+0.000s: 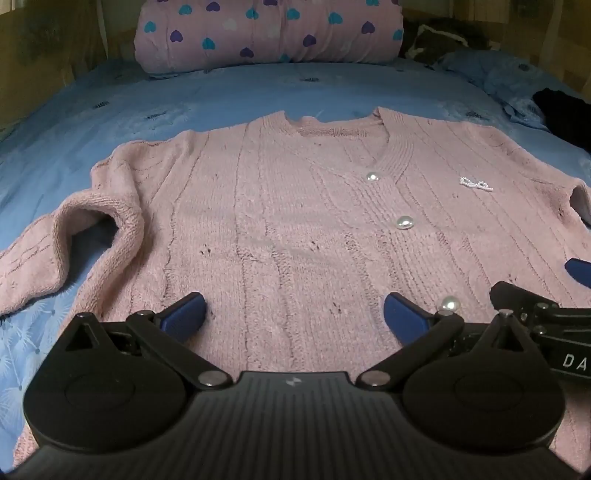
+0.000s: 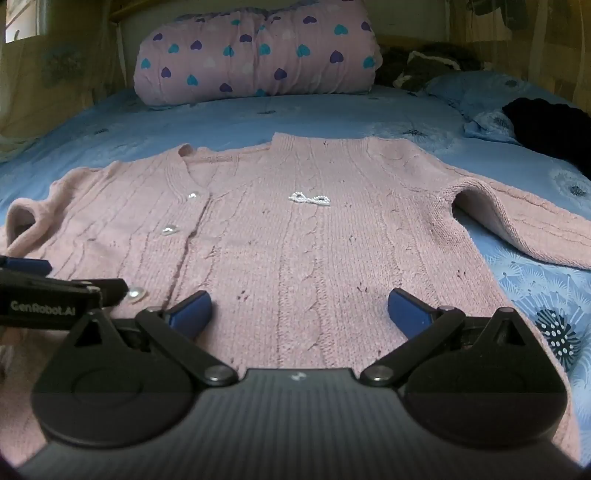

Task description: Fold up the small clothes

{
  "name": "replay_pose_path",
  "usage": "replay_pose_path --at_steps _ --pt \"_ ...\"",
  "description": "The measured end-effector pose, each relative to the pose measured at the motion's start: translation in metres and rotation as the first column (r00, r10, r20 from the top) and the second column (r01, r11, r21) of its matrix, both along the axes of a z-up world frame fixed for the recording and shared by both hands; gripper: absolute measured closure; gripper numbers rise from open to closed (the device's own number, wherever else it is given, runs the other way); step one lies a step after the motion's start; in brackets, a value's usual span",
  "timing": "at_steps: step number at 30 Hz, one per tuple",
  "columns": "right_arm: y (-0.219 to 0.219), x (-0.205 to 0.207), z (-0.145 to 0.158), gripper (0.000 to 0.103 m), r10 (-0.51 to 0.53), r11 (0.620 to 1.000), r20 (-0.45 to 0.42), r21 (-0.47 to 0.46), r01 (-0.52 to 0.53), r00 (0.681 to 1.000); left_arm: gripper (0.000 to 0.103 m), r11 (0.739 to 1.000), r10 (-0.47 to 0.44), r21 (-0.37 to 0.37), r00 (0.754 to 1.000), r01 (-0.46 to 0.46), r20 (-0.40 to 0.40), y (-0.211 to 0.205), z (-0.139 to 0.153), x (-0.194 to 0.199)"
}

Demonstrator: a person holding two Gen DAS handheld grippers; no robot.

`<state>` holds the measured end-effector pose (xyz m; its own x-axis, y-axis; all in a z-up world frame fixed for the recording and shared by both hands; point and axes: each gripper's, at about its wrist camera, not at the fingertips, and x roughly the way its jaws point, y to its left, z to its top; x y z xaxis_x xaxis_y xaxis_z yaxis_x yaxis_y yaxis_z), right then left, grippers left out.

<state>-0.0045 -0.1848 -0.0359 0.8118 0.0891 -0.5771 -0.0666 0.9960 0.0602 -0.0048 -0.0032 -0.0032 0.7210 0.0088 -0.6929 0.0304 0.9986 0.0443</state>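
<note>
Left gripper [image 1: 293,312]: jaws spreading wide, holding nothing, hovering at lower frame over pink cardigan [image 1: 295,221] (buttoned, lying flat).
Right gripper [image 2: 299,310]: jaws likewise gaping, gripping nothing.

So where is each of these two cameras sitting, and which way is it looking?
Left wrist: on the left gripper, looking forward and down over the pink cardigan toward the pillow; its jaws open, right gripper at the edge.
Right wrist: on the right gripper, same direction; its jaws open, left gripper at the edge.
Shared: cardigan, bed, pillow.
</note>
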Motion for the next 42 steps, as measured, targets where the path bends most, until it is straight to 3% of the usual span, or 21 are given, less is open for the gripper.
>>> replay_pose_path --at_steps 42 --pt "-0.0004 0.0025 -0.0006 0.0 0.001 1.0 -0.005 -0.006 -0.001 1.0 0.0 1.0 0.005 0.008 1.0 -0.005 -0.019 -0.0005 0.0015 0.0028"
